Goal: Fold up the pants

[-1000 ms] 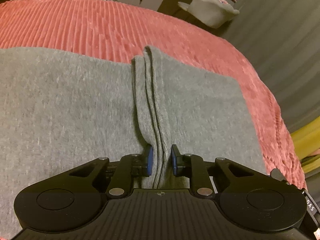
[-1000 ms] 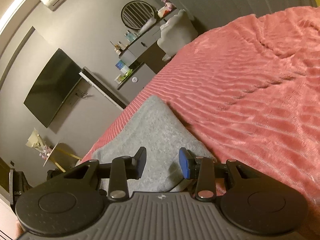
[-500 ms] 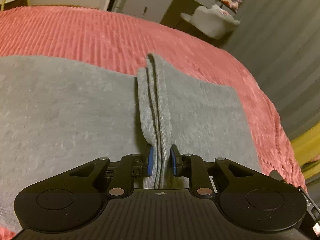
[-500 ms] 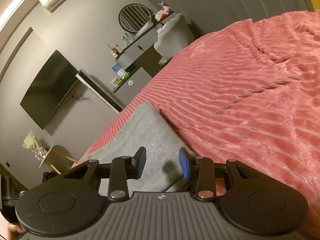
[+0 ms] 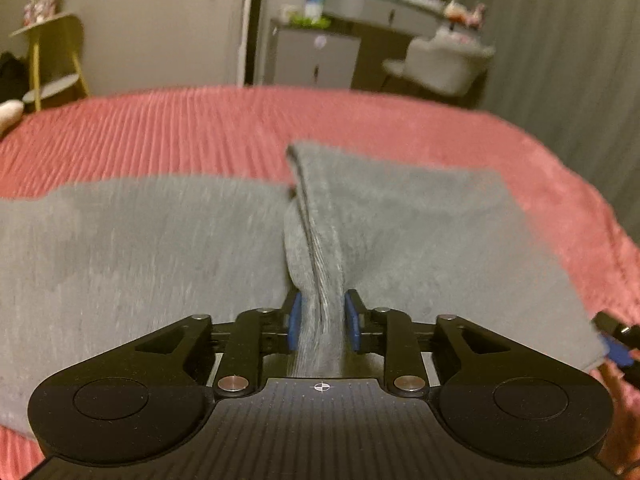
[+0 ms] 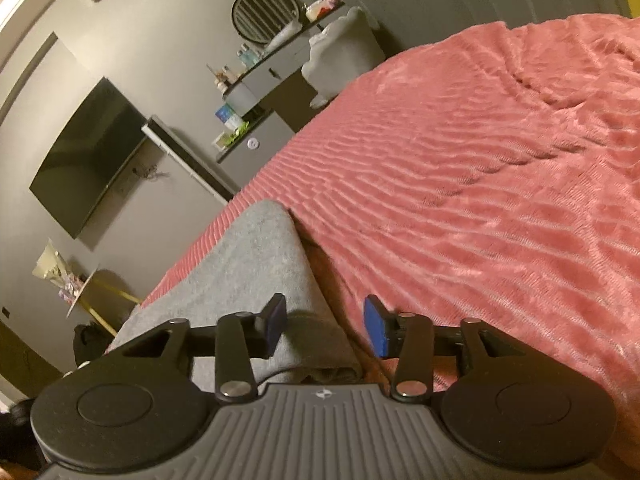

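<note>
Grey pants (image 5: 140, 248) lie spread flat across a pink ribbed bedspread (image 5: 180, 132). A raised fold of the pants (image 5: 320, 248) runs from the far edge down between the blue pads of my left gripper (image 5: 322, 322). Its jaws are opening, and the fold sits loosely between the pads. In the right wrist view my right gripper (image 6: 326, 326) hovers over a near corner of the pants (image 6: 256, 256). Its jaws are opening too, wide apart, with the cloth edge below the left pad and nothing gripped. One right fingertip (image 5: 618, 350) shows at the left view's right edge.
The pink bedspread (image 6: 480, 160) stretches far to the right. Beyond the bed stand a grey dresser (image 5: 316, 58), a pale chair (image 5: 444, 64), a wall television (image 6: 88, 156) and a yellow side table (image 5: 52, 56). A grey curtain (image 5: 560, 40) hangs on the right.
Both grippers' jaws have widened. The left view has tipped up and pulled back, showing more of the room, with the fold still between its pads. The right gripper has barely moved.
</note>
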A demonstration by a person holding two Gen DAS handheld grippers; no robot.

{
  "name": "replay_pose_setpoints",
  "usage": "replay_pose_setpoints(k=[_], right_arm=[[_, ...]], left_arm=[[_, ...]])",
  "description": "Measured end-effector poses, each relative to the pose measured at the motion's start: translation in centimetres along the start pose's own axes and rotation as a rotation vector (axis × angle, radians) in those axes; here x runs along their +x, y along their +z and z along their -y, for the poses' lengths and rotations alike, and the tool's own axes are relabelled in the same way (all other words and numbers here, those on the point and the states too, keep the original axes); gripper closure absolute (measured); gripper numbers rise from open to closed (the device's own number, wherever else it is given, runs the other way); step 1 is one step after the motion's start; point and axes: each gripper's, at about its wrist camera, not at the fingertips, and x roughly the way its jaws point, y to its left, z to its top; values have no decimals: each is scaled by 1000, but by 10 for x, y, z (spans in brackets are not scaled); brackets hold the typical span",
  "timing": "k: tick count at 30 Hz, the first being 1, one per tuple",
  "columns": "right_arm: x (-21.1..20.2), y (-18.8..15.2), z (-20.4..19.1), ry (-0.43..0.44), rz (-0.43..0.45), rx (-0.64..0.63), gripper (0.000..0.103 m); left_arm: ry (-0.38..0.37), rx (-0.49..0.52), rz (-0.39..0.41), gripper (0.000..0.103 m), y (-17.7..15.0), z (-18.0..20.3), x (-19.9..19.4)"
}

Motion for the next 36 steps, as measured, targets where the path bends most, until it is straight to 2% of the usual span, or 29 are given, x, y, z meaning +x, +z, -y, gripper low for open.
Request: replay_pose_setpoints(k=[1, 3, 6, 8, 10, 11, 12, 13, 15, 17, 18, 20, 21, 23, 26, 27, 30, 32, 34, 36], right_arm=[[0, 0, 0, 4, -4, -2, 54], [0, 0, -1, 0, -7, -9, 53], [0, -1, -3, 11, -7, -22, 52], [4, -2, -6, 14, -28, -36, 47], [6, -3, -7, 14, -45, -47, 45], [7, -3, -7, 18, -46, -49, 45], [6, -3, -7, 19, -44, -50, 45], [5, -4, -7, 20, -39, -51, 45], [4, -3, -7, 26, -33, -52, 47], [1, -3, -11, 31, -11, -66, 57], [-1, -3, -12, 32, 8, -78, 60], [0, -3, -16, 18, 9, -104, 60], [4, -3, -17, 1, -16, -110, 60], [15, -5, -18, -35, -88, -118, 60], [20, -6, -20, -65, -125, -130, 59], [20, -7, -21, -67, -126, -139, 57], [25, -10, -26, -57, -151, -161, 42], [28, -11, -29, -44, -167, -173, 32], [30, -13, -34, -28, -185, -197, 15], [33, -15, -39, -19, -204, -223, 6]], left_arm=[[11, -11, -8, 67, -1, -3, 4], [6, -63, -12, 54, 1, -11, 8], [-91, -200, -11, 43, 14, -29, 20], [-142, -280, -63, 40, 24, -39, 39], [-158, -344, -85, 46, 31, -47, 54], [-182, -369, -87, 60, 33, -49, 58], [-210, -388, -97, 82, 35, -50, 61], [-236, -394, -97, 83, 37, -50, 60], [-240, -342, -15, 85, 39, -44, 43], [-249, -277, 60, 84, 37, -36, 22], [-236, -262, 70, 83, 37, -35, 17], [-151, -216, 63, 80, 35, -33, 20], [-76, -177, 42, 71, 32, -30, 26], [64, -111, -21, 61, 23, -24, 39], [12, -140, -23, 40, 15, -26, 37], [-12, -175, -30, 36, 14, -30, 36], [-80, -269, -24, 36, 10, -43, 32], [-85, -343, -26, 36, 9, -59, 33], [-102, -410, -25, 36, 10, -69, 34], [-110, -421, -29, 37, 12, -73, 34]])
